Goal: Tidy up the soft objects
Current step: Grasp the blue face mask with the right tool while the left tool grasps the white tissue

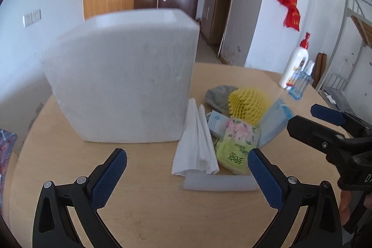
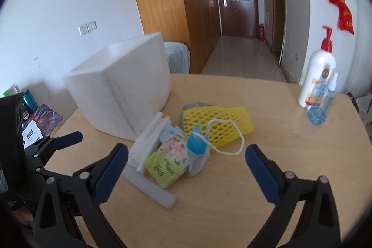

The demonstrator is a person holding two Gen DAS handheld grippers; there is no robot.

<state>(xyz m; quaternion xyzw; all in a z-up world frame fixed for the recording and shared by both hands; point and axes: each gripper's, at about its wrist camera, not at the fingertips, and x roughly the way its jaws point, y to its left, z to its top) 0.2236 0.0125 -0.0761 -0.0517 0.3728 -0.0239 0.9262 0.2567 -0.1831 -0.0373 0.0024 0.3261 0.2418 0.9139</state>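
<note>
On the left of the wooden table [image 1: 139,178] stands a white foam box [image 1: 121,80], open at the top. The left gripper [image 1: 187,174] hovers just in front of it, fingers spread wide with nothing between them. Right of the box lies the pile of soft things: a folded white cloth [image 1: 197,145], a translucent foam tube [image 1: 218,183], a green floral tissue pack [image 1: 237,143], a yellow foam net [image 1: 248,104], a grey cloth [image 1: 218,94] and a blue face mask [image 2: 197,145]. The right gripper [image 2: 187,169] hangs over this pile, also parted and empty. Farther right stand a white pump bottle [image 2: 318,78] and a small clear spray bottle [image 2: 323,106].
</note>
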